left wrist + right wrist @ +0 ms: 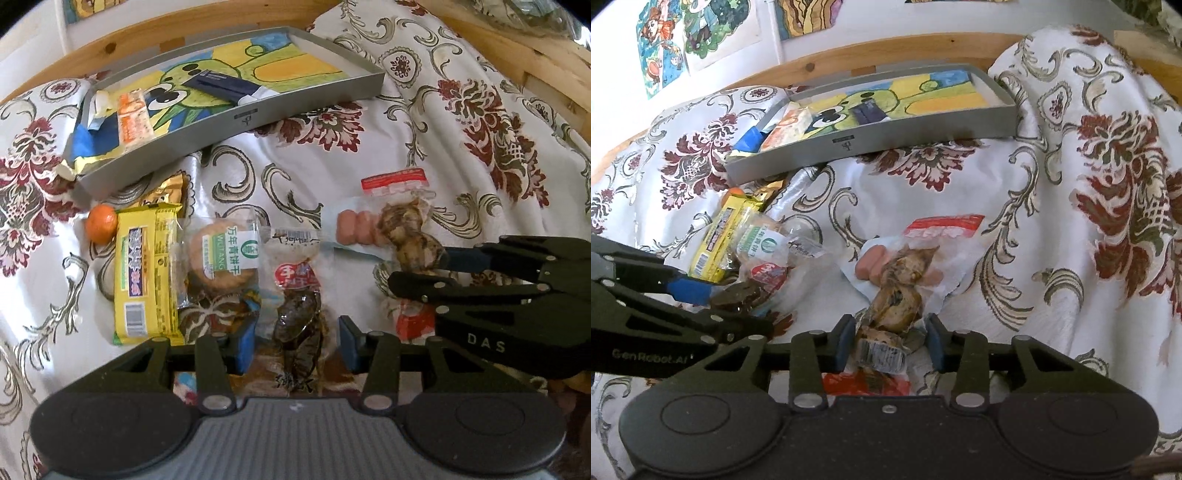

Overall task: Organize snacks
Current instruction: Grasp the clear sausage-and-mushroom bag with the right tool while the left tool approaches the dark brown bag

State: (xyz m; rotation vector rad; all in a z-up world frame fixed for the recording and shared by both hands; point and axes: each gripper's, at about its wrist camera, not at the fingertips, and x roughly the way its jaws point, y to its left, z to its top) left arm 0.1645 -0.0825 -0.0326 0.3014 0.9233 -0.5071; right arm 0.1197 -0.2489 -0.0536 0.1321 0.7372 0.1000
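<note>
While both grippers rest on the floral cloth (424, 122), the left gripper (297, 341) straddles a dark meat packet (299, 321) and the right gripper (888, 341) a vacuum-packed snack (894, 306) — jaws apart, neither clamped — near the grey tray (288, 107).

Left gripper (297, 347): low, fingers pointing forward, jaws apart, blue pads (245, 347) spread wide. Right gripper (888, 347): same pose just to its right, jaws apart, pads (846, 345) not closed. The two nearly touch.
</note>
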